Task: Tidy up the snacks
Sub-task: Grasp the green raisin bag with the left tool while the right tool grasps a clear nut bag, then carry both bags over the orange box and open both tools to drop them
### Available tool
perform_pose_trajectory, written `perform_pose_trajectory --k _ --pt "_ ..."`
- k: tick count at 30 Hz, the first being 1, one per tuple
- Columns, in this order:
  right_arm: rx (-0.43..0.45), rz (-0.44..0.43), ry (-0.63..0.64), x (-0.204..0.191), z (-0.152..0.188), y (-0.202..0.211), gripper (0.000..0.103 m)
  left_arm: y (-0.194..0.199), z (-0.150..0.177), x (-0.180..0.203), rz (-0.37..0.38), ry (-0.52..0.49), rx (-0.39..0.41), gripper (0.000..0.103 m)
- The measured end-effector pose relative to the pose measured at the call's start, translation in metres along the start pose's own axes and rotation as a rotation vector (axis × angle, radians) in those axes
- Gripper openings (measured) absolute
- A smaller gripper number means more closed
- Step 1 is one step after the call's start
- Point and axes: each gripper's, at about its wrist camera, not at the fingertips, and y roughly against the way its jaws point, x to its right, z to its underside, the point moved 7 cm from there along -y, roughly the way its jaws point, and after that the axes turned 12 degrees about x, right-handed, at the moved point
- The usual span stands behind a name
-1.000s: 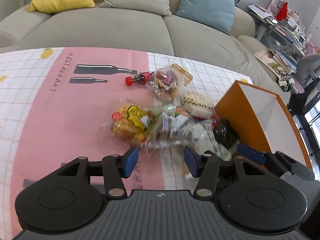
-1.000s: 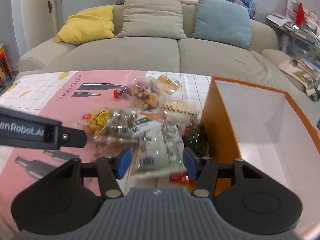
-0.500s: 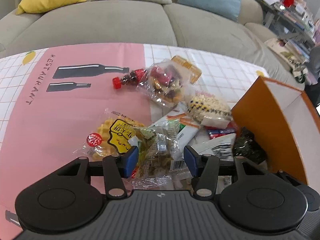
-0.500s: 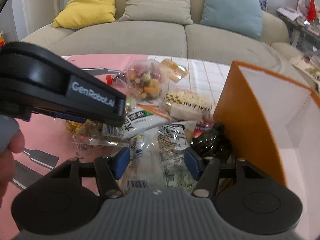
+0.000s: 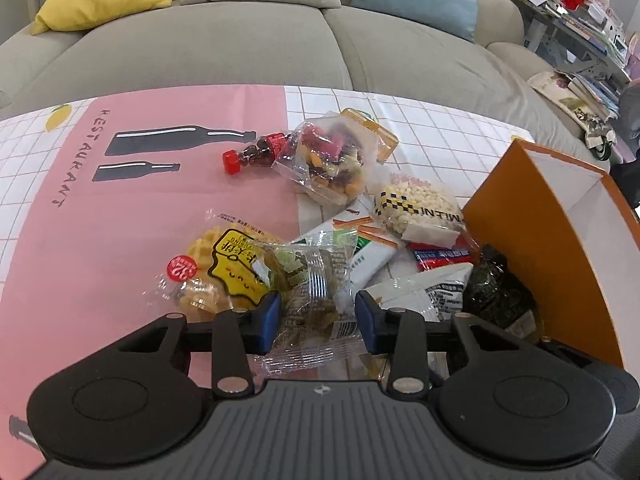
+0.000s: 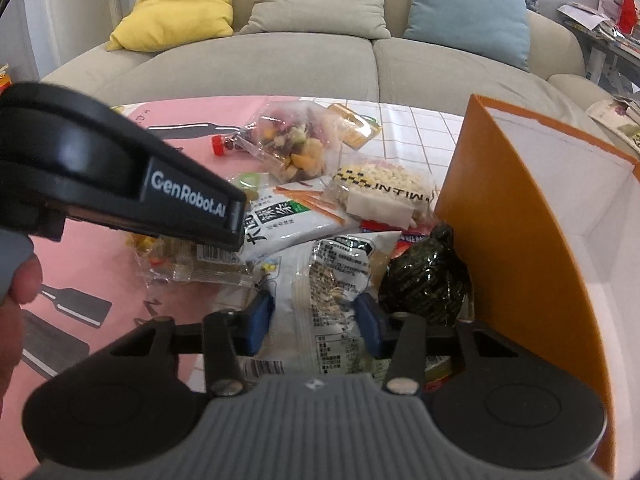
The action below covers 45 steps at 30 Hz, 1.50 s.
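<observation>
A pile of snack packets lies on the pink and white tablecloth (image 5: 100,248) beside an open orange box (image 5: 532,240) (image 6: 512,208). My left gripper (image 5: 316,318) is down on the pile, its jaws closing. The blue pads (image 5: 269,316) pinch a clear packet of greenish snack (image 5: 316,292). My right gripper (image 6: 314,320) is closing too, its pads against the sides of a white printed packet (image 6: 332,280). A yellow waffle packet (image 5: 224,264) lies left of the left gripper. A dark wrapped ball (image 6: 424,276) rests against the box wall.
Farther back lie a red-capped bottle (image 5: 252,154), a mixed candy bag (image 5: 332,164), a puffed rice packet (image 5: 420,208) and a white tea packet (image 6: 288,220). The left gripper's black body (image 6: 120,176) and a hand (image 6: 16,292) cross the right wrist view. A sofa (image 5: 240,48) stands behind the table.
Both grippers came down onto the snack pile. Their jaws narrowed, the left around the clear greenish packet and the right around the white printed packet.
</observation>
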Motion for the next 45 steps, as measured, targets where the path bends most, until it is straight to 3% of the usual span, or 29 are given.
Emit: perform_pose_trajectory --k 5,14,21,22,23,28,31,33,36,45 --pt "0.008 -0.033 -0.033 0.0 -0.006 0.016 0.028 0.031 0.002 -0.003 0.004 0.031 0.02 0.043" --pt "0.075 -0.05 -0.067 -0.004 -0.023 0.077 0.027 0.101 0.003 -0.008 0.02 0.088 0.081 0.04" --pt "0.152 -0.053 -0.077 0.012 -0.033 0.144 0.027 0.147 -0.008 0.022 0.081 0.055 0.136 0.033" --pt "0.161 -0.047 -0.085 0.018 -0.035 0.153 0.027 0.151 -0.01 0.03 0.099 0.048 0.142 0.031" --pt "0.17 -0.046 -0.097 0.026 -0.037 0.161 0.027 0.155 -0.013 0.039 0.122 0.035 0.149 0.0" --pt "0.177 -0.032 -0.179 0.072 -0.045 0.196 0.028 0.166 -0.023 0.083 0.175 -0.054 0.18 0.002" --pt "0.149 -0.024 -0.207 0.096 -0.045 0.208 0.028 0.16 -0.022 0.099 0.19 -0.085 0.148 0.002" --pt "0.142 -0.023 -0.239 0.108 -0.042 0.216 0.028 0.156 -0.016 0.099 0.188 -0.082 0.129 0.008" --pt "0.145 -0.014 -0.267 0.118 -0.031 0.225 0.028 0.153 -0.001 0.09 0.184 -0.057 0.082 0.024" --pt "0.134 -0.009 -0.339 0.11 -0.005 0.228 0.028 0.131 0.069 0.071 0.184 -0.003 -0.121 0.042"
